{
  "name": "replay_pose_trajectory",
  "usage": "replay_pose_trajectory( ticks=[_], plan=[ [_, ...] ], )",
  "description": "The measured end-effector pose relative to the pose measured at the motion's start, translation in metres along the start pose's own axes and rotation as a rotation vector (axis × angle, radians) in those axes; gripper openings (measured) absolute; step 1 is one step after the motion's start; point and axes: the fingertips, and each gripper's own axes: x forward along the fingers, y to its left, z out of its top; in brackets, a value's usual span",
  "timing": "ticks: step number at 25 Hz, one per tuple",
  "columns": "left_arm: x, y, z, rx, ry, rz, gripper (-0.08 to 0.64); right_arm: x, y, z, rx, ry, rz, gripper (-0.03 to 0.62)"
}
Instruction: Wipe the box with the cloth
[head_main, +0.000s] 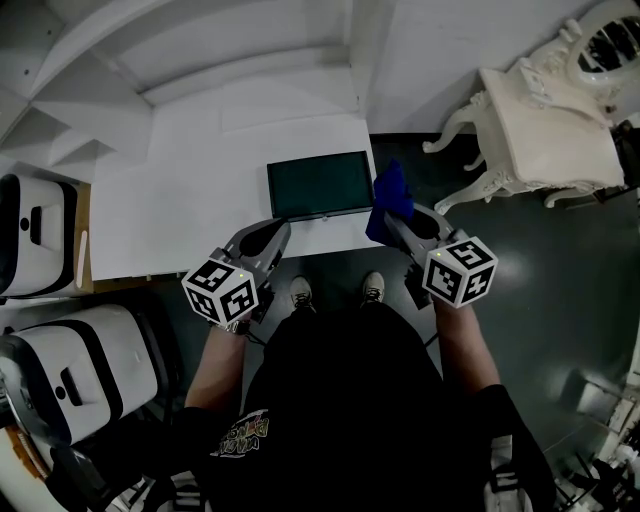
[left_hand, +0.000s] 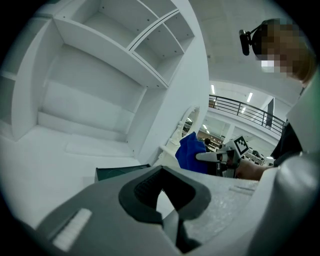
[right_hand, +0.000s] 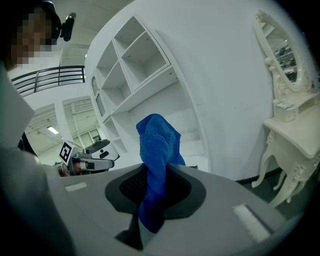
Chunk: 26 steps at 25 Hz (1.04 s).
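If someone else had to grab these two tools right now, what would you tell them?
Left gripper: shut, empty, hovering by the box's near left corner.
Right gripper: shut on the cloth, which is bunched and held up at the box's right edge.
Box: lies flat at the near edge of the white table.
Done: the cloth is in the gripper.
Left: lower the cloth onto the box and wipe it. Nothing shows whether any wiping has happened.

Box (left_hand: 116, 171) mostly behind left gripper (left_hand: 160, 199), its right edge perhaps under the cloth (head_main: 388, 193)
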Motion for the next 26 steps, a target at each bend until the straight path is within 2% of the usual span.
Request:
replay_pose_trajectory(
  ticks=[26],
  plan=[
    [0.0001, 0.0012, 0.0005, 0.006, 0.001, 0.004, 0.002, 0.0058, -0.0048, 0.0002, 0.006, 0.012, 0.0, 0.091]
  ],
)
